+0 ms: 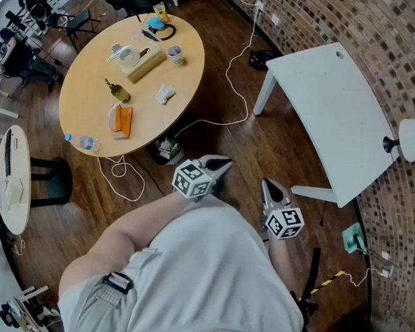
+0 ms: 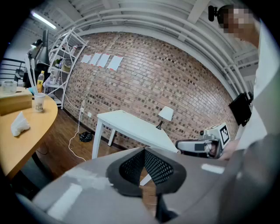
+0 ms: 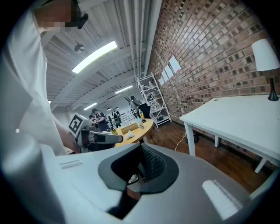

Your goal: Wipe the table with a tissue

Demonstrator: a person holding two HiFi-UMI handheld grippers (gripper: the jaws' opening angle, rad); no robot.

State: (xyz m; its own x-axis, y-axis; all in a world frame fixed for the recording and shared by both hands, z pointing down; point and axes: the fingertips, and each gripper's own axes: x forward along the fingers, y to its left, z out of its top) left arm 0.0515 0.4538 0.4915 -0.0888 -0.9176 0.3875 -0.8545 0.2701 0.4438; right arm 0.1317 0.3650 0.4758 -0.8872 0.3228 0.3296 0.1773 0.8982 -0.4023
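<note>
Head view: both hand-held grippers are seen side by side over the dark wooden floor (image 1: 292, 153), close to the person's light clothing. Left gripper (image 1: 219, 165): jaws are recorded as pressed together with nothing between them; in the left gripper view the black ribbed pads (image 2: 157, 168) meet along one line, and only floor shows below that line. Right gripper (image 1: 269, 189): jaws are likewise closed and empty; in the right gripper view its ribbed pads (image 3: 152, 164) are set against each other. Task item: a crumpled white tissue (image 1: 165, 93) is noted lying on the oval light-wood table (image 1: 91, 119), well ahead of both sets of jaws and off to their left, touched by neither gripper. A long pale wooden box (image 1: 146, 65) and a small paper cup (image 1: 174, 54) are placed just beyond the tissue, farther from the jaws. A clear plastic bottle (image 1: 83, 143) lies at the table edge, far left of the left jaws. A white rectangular table (image 1: 338, 99) is recorded ahead and right of the right jaws, against the curved red-brick wall (image 1: 383, 39). A white-shaded lamp (image 1: 414, 139) is seen at that table's wall-side edge.
</note>
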